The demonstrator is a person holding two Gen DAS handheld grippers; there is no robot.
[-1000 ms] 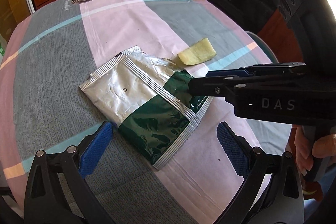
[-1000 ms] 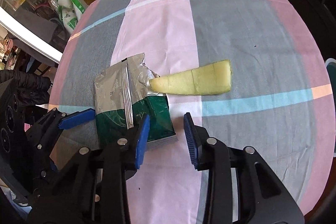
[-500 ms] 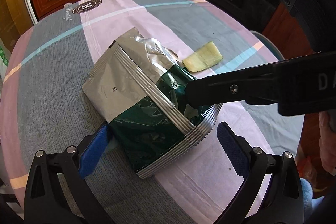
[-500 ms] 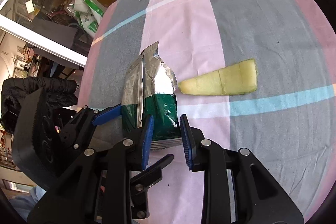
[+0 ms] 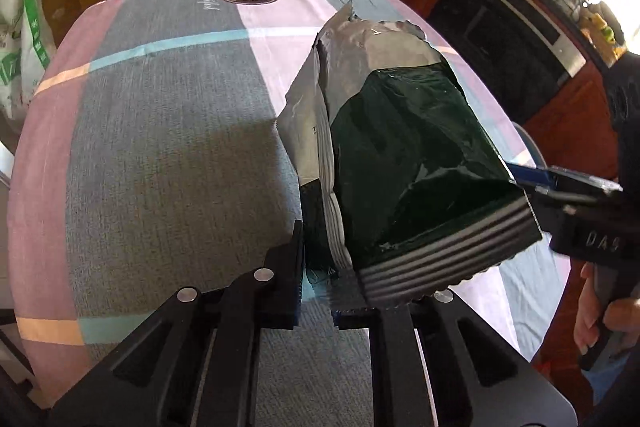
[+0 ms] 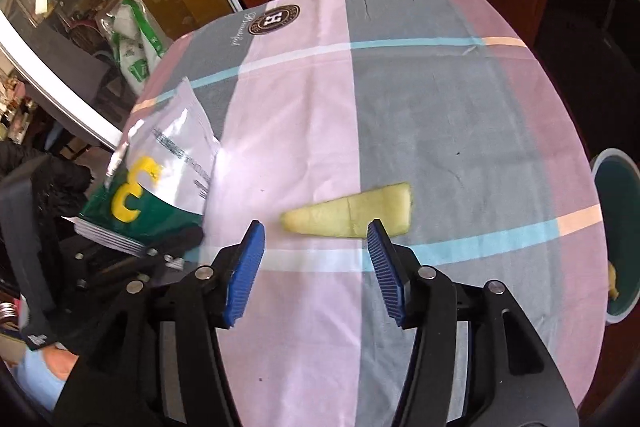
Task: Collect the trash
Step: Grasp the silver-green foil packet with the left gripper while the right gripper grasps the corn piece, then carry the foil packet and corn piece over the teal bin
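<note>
Left gripper [image 5: 318,281] fingers clenched on the foil bag [image 5: 400,163], lifted off the desk [image 6: 400,107]. Right gripper [image 6: 314,269] fingers released, hovering by the peel [image 6: 352,217]. Next: grab peel, carry both to the bin [image 6: 618,235].

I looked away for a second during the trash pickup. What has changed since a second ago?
The foil packet passed hands: the right gripper had been pinching it at the table and has let go, jaws now open. The left gripper, open before, has shut on the packet's bottom edge and holds it raised and tilted above the tablecloth. The yellow peel lies where it was, untouched.
</note>
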